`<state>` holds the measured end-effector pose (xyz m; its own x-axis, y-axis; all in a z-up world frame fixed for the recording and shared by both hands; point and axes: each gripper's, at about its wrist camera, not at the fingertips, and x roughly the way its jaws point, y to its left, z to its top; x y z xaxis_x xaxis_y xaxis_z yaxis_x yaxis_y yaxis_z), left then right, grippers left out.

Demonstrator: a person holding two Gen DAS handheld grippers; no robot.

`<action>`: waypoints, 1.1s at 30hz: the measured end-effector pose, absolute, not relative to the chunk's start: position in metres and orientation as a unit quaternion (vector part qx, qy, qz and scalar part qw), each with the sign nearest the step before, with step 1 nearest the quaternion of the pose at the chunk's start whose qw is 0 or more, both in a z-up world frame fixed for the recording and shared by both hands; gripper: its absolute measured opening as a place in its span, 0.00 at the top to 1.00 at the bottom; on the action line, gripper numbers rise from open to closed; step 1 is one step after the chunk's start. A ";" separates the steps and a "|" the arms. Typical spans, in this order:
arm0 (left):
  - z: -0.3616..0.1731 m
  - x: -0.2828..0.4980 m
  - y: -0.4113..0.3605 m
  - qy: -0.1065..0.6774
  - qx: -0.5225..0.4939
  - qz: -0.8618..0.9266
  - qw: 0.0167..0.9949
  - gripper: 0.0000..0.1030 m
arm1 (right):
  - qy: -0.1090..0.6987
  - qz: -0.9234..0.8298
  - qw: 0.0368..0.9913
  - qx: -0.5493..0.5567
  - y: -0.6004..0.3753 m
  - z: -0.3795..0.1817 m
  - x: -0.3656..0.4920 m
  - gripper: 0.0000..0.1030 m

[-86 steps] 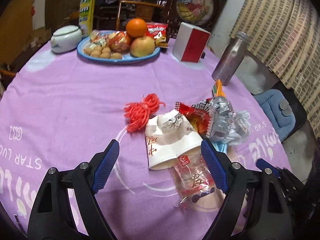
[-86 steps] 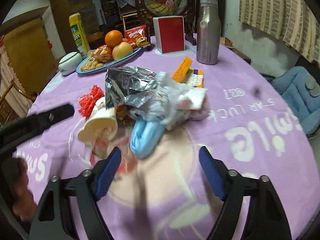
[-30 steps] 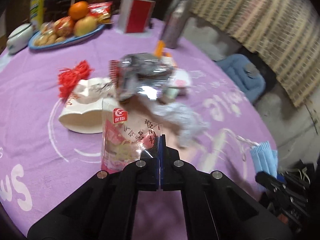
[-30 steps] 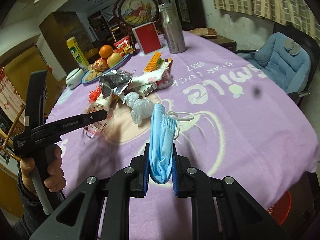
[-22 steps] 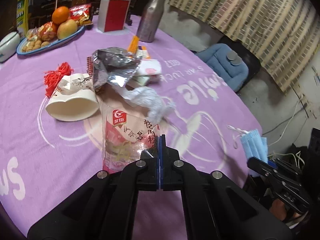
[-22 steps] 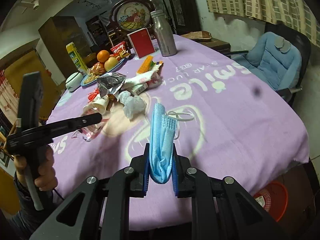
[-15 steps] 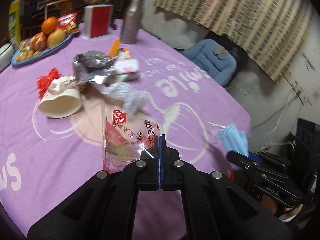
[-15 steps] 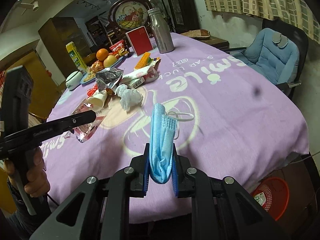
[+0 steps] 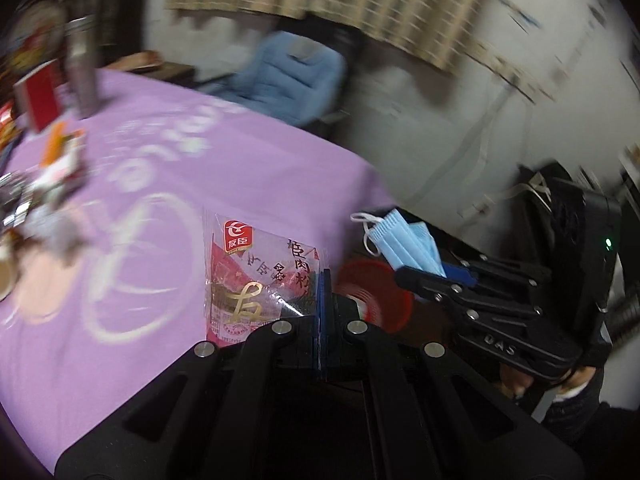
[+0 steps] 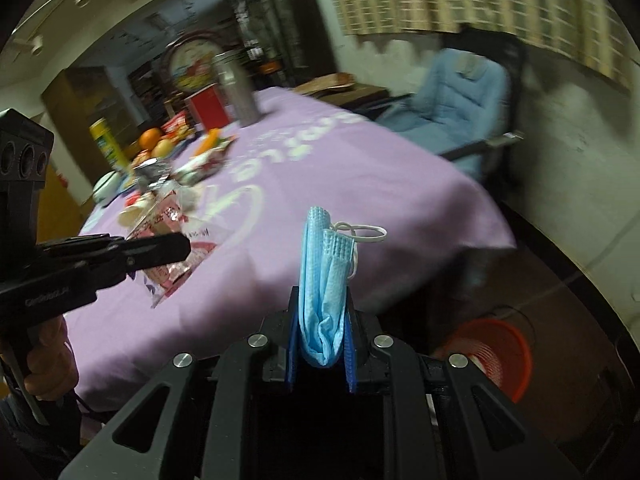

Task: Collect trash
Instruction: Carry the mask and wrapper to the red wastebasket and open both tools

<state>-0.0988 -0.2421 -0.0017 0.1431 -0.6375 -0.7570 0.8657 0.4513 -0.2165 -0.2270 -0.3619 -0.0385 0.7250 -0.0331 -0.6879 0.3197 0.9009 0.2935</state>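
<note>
My left gripper [image 9: 322, 280] is shut on a clear pink snack wrapper [image 9: 256, 276] with red and gold print, held up past the table's edge; the wrapper also shows in the right wrist view [image 10: 176, 264]. My right gripper [image 10: 320, 344] is shut on a folded blue face mask [image 10: 324, 280], also seen in the left wrist view [image 9: 408, 244]. A red mesh trash basket [image 10: 500, 356] stands on the floor below and to the right; in the left wrist view it [image 9: 380, 292] sits just beyond my left gripper. More wrappers [image 10: 200, 164] lie on the table.
The round table has a purple cloth [image 10: 320, 168]. On its far side stand a steel bottle [image 10: 236, 84], a red box [image 10: 208, 112] and a fruit plate [image 10: 156, 148]. A blue padded chair [image 10: 460, 108] stands behind the table by the wall.
Both grippers have swung right, off the table, toward the floor. The red basket has come into closer view. Each gripper keeps hold of its item.
</note>
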 end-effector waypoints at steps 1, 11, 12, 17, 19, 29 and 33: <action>-0.006 -0.109 -0.257 0.416 0.148 -0.518 0.732 0.99 | 0.358 -0.105 0.905 0.204 -0.369 -0.042 -0.234 0.82; -0.067 -0.192 -0.359 0.444 0.236 -0.583 0.638 0.99 | 0.406 -0.198 0.847 0.279 -0.452 -0.122 -0.305 0.82; -0.077 -0.196 -0.369 0.453 0.240 -0.585 0.628 0.99 | 0.410 -0.202 0.841 0.289 -0.458 -0.133 -0.308 0.82; -0.139 -0.205 -0.423 0.508 0.259 -0.580 0.582 0.99 | 0.433 -0.218 0.799 0.356 -0.492 -0.190 -0.320 0.82; -0.166 -0.205 -0.443 0.526 0.274 -0.570 0.569 0.99 | 0.438 -0.223 0.783 0.381 -0.504 -0.209 -0.323 0.82; -0.259 -0.184 -0.497 0.563 0.321 -0.501 0.573 0.99 | 0.465 -0.255 0.731 0.429 -0.552 -0.281 -0.321 0.82; -0.283 -0.181 -0.504 0.580 0.332 -0.480 0.568 0.99 | 0.475 -0.264 0.715 0.441 -0.565 -0.307 -0.312 0.82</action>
<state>-0.1811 -0.5043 -0.2835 -0.1341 -0.1600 -0.9780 0.9311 0.3176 -0.1796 -0.3118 -0.5648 -0.3071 0.4108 0.0412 -0.9108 0.7950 0.4730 0.3799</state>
